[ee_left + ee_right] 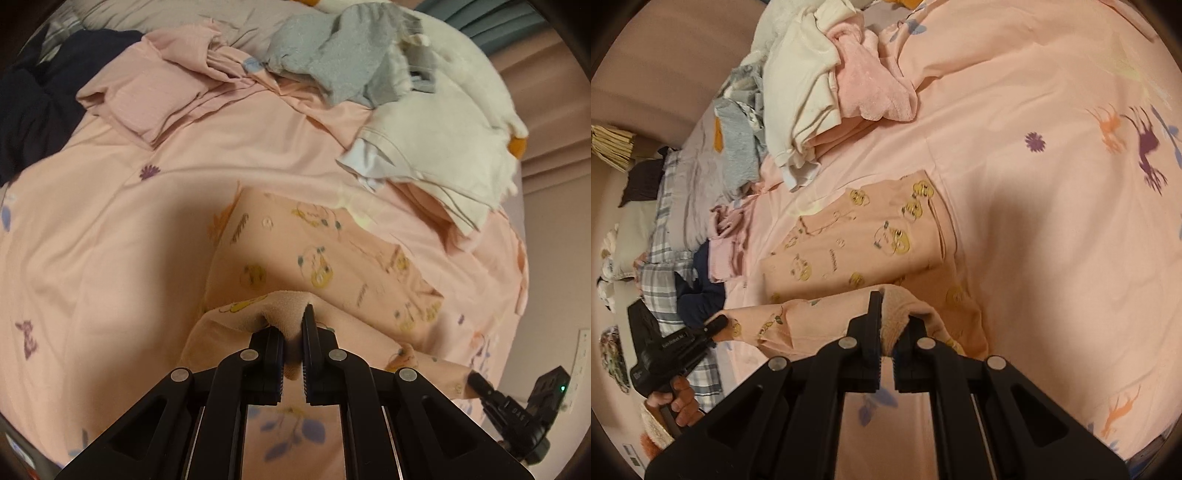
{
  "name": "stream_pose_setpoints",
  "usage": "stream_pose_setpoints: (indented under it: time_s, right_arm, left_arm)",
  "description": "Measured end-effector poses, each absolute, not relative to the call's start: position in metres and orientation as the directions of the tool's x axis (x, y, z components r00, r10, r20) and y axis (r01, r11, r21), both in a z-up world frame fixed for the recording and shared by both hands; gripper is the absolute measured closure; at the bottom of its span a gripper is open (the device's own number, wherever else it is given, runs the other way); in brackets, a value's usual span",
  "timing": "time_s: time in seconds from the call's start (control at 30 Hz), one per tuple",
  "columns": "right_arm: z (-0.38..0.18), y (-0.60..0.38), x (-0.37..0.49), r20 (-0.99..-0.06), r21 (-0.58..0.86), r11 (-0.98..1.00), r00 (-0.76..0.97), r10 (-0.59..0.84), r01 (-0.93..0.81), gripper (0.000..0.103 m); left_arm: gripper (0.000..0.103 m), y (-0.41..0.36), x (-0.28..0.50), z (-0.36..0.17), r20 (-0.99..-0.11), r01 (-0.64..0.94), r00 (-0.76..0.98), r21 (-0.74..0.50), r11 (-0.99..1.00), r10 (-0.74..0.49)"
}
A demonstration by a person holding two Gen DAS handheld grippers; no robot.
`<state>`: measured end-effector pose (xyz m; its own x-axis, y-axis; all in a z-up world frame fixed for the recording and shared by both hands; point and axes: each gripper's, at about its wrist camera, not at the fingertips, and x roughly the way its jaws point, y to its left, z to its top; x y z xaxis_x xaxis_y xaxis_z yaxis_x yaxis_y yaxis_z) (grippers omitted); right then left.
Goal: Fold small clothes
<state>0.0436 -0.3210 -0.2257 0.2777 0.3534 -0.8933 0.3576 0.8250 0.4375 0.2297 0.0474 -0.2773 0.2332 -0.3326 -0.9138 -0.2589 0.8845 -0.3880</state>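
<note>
The left gripper (293,341) is nearly closed, its two fingers pinching a fold of the peach printed garment (314,258) at its near edge. The right gripper (886,332) is likewise almost shut, clamped on another bunched bit of the same hem, the fleecy inside showing between its fingers. One such garment lies there, spread flat on the pink bedsheet (110,240) toward 12 o'clock from both grippers, its near edge lifted between them. From the left camera the right gripper sits at 4 o'clock; from the right camera the left one sits at 8 o'clock. Beyond, at 11 to 1 o'clock, is a loose heap: one cream garment (443,147), one grey piece (340,59), one pink folded piece (155,103) and one dark navy item (40,96).
</note>
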Motion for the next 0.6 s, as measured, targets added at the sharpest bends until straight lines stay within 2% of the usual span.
stream_pose_setpoints:
  time_s: [0.2, 0.4, 0.5, 0.6]
  right_arm:
    - [-0.262, -0.320, 0.084, -0.911, 0.406, 0.846, 0.233, 0.341, 0.347, 0.098]
    - [-0.313, -0.324, 0.112, -0.950, 0.313, 0.867, 0.143, 0.279, 0.388, 0.094]
    - [-0.320, -0.332, 0.118, -0.957, 0.290, 0.864, 0.130, 0.259, 0.412, 0.087]
    - [-0.307, -0.352, 0.114, -0.952, 0.305, 0.836, 0.176, 0.251, 0.457, 0.078]
  left_arm:
    - [0.097, 0.051, 0.268, -0.327, -0.931, -0.306, 0.198, -0.355, 0.883, -0.306]
    - [0.097, 0.052, 0.293, -0.371, -0.957, -0.361, 0.139, -0.288, 0.887, -0.254]
    - [0.097, 0.056, 0.304, -0.374, -0.958, -0.360, 0.080, -0.285, 0.889, -0.275]
    - [0.097, 0.076, 0.299, -0.358, -0.930, -0.380, 0.124, -0.366, 0.850, -0.346]
